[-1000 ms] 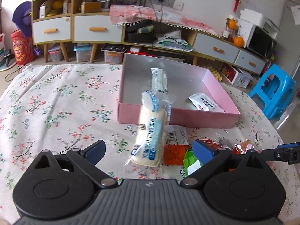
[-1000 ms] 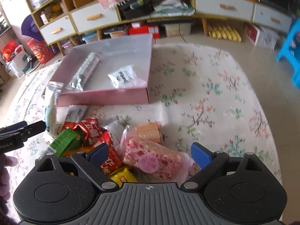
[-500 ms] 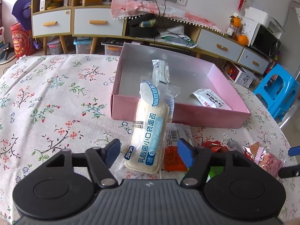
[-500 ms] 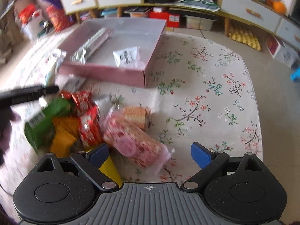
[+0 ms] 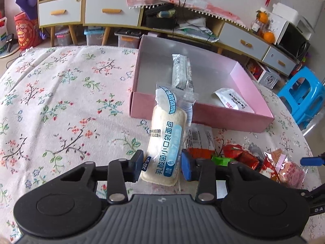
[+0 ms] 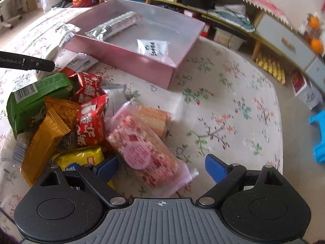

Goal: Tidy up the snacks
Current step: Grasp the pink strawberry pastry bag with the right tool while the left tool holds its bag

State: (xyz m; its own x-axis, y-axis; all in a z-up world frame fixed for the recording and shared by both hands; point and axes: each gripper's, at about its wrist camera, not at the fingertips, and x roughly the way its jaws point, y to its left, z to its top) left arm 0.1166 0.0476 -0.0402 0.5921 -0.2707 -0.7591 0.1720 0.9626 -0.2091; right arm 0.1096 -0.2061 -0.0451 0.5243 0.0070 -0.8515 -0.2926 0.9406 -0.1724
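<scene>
The left claw (image 5: 161, 165) was closed on the near end of the long white bread packet (image 5: 165, 142), whose long axis pointed far toward the open pink cardboard box (image 5: 203, 118) directly ahead, while the right claw (image 6: 161, 167) stood open over the pink-wrapped snack (image 6: 146, 148).

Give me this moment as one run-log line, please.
left gripper: shut on bread packet | right gripper: open over pink snack | pink box: two packets inside
</scene>
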